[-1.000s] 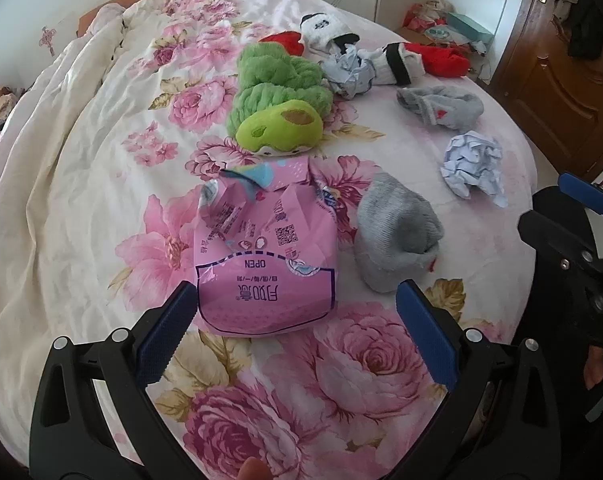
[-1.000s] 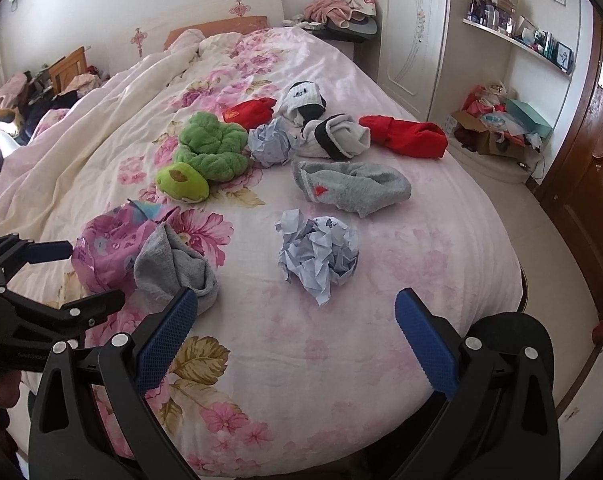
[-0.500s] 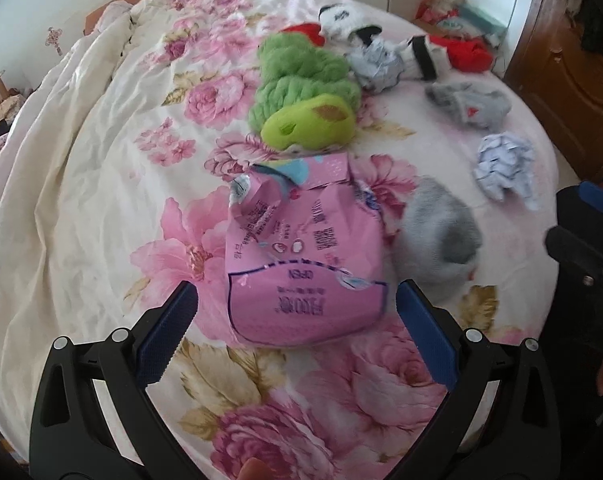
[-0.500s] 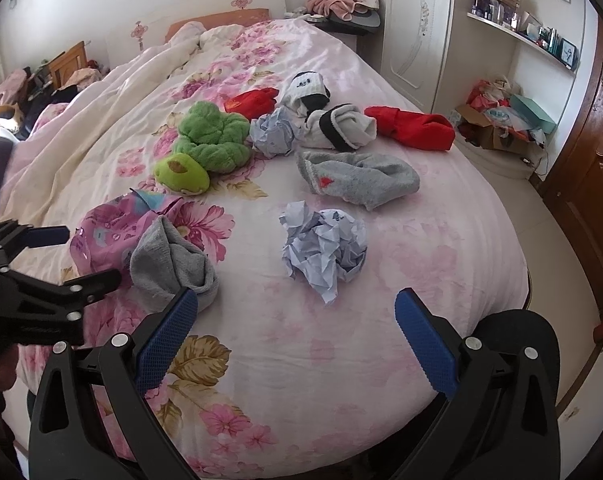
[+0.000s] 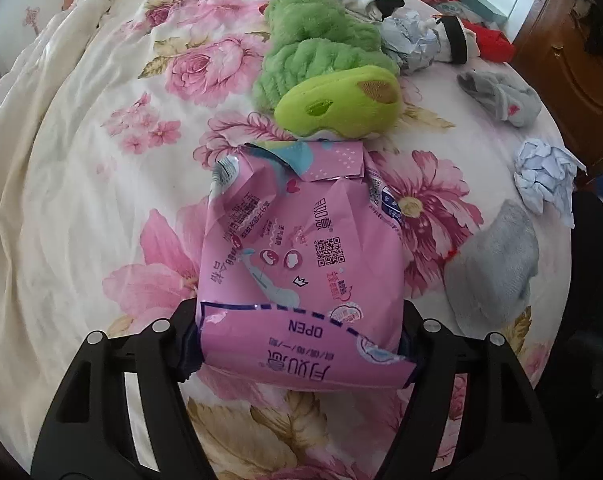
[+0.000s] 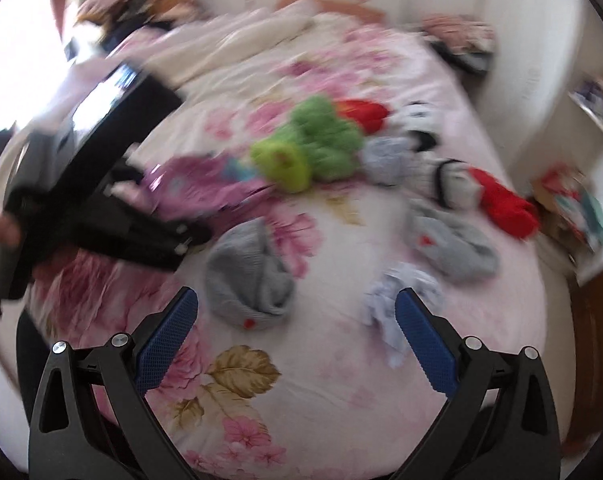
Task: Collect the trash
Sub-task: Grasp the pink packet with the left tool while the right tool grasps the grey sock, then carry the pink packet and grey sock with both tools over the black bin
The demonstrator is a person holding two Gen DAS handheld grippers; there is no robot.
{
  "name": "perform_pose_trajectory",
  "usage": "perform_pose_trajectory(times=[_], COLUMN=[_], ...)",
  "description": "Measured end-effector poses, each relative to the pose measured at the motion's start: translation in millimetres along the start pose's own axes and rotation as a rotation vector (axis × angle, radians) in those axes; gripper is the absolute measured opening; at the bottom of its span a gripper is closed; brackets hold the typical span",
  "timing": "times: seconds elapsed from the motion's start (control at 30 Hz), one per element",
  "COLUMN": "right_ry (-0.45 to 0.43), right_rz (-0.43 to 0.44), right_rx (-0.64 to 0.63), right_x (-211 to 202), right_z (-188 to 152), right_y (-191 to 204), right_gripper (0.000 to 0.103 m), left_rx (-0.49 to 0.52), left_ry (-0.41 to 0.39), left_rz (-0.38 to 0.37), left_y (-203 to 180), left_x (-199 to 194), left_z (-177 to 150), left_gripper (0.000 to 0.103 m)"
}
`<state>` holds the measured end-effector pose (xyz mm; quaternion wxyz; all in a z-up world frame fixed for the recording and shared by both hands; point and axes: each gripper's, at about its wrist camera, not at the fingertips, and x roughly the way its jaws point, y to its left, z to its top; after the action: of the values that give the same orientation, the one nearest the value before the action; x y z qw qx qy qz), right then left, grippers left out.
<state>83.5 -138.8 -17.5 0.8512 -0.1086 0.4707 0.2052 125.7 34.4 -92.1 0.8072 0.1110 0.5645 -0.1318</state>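
A pink plastic wrapper [image 5: 301,264] lies on the floral bedspread [image 5: 81,184]. My left gripper [image 5: 299,344] has its jaws on both sides of the wrapper's near end, pressing it. The wrapper also shows, blurred, in the right wrist view [image 6: 205,184] with the left gripper's body [image 6: 101,200] at it. A crumpled white paper ball [image 5: 545,176] lies at the bed's right edge, and another [image 5: 413,40] farther back. My right gripper [image 6: 297,340] is open and empty above the bed, the paper ball [image 6: 401,300] by its right finger.
Green fuzzy slippers [image 5: 329,76] lie just beyond the wrapper. A grey sock [image 5: 497,268] lies to its right, another grey sock [image 5: 501,96] farther back. Black-and-white socks [image 6: 445,176] and red cloth [image 6: 505,204] lie at the far right. A wooden door [image 5: 573,60] stands past the bed.
My left gripper moved forward and closed on the near end of the pink wrapper. My right gripper swung left; its view is blurred.
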Motion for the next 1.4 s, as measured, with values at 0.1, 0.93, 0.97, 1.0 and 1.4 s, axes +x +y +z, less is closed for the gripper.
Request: perform_pose_trajectory(times=[0.1,0.93,0.97,1.0,1.4], right_ry=[0.041,0.177,0.170,0.165,0.115], right_rz=[0.024,0.265,0.272,0.282,0.230], right_rx=[-0.061,-0.121,-0.114,-0.100,0.012], right_x=[13.6,23.6,18.4,10.9,-46.4], right_z=[6.6,10.5,10.6,8.9,-10.0], right_y=[9.4,8.6,7.2,4.3,-47.7], right_gripper=[0.095,0.029,0.029,0.030,0.030], left_rx=[0.044,-0.021,-0.022,-0.027,0.039], left_ry=[-0.028,-0.084,-0.086,-0.088,-0.128], left_rz=[0.034,-0.006,-0.003,-0.002,-0.004], left_y=[-7.4,-5.3,-6.6,-10.0,-72.3], left_x=[-2.4,-52.3,-56.1,-62.3,-101.4], left_z=[1.4,-19.9,-21.0,-22.6,-5.0], left_gripper=[0.068,0.065,0.065,0.065,0.066])
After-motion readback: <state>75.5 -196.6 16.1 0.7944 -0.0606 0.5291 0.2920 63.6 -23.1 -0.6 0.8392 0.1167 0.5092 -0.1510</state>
